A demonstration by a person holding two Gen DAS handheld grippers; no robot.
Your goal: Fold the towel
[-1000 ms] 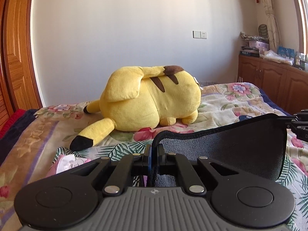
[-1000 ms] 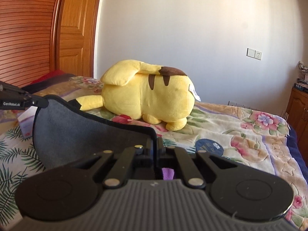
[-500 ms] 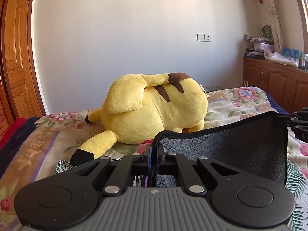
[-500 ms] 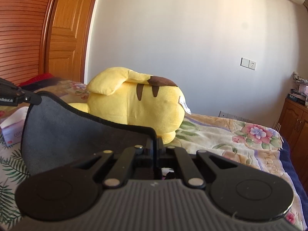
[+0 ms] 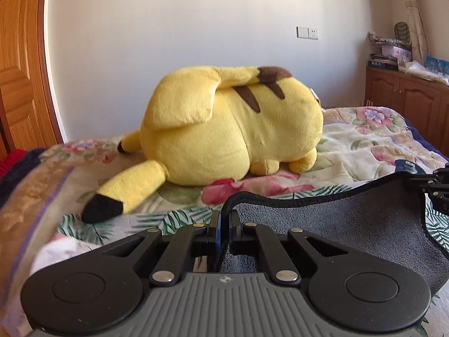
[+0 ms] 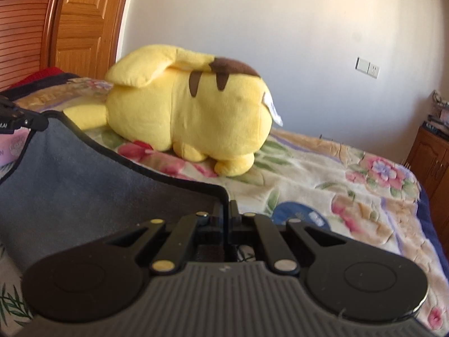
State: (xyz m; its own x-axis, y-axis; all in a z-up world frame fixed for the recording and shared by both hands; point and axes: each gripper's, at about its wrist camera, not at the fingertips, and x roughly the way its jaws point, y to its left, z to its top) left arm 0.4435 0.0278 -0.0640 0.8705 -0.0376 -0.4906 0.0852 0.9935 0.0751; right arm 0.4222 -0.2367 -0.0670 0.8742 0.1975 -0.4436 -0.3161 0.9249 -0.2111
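Note:
The towel (image 5: 350, 224) is dark grey with a black hem. It hangs stretched between my two grippers above the flowered bedspread. My left gripper (image 5: 223, 219) is shut on one top corner of it. My right gripper (image 6: 226, 210) is shut on the other top corner, and the towel (image 6: 84, 182) spreads to its left. The right gripper's tip shows at the right edge of the left wrist view (image 5: 437, 188). The left gripper's tip shows at the left edge of the right wrist view (image 6: 19, 118). The towel's lower part is hidden behind the gripper bodies.
A big yellow plush toy (image 5: 233, 129) lies on the bed (image 5: 364, 146) just beyond the towel, also in the right wrist view (image 6: 185, 112). A wooden door (image 6: 84, 22) stands at the left, wooden cabinets (image 5: 407, 98) at the right. A blue disc (image 6: 297, 213) lies on the bedspread.
Both grippers have moved forward toward the plush toy with the towel held between them. The toy looks larger, and the towel's top edge sags lower.

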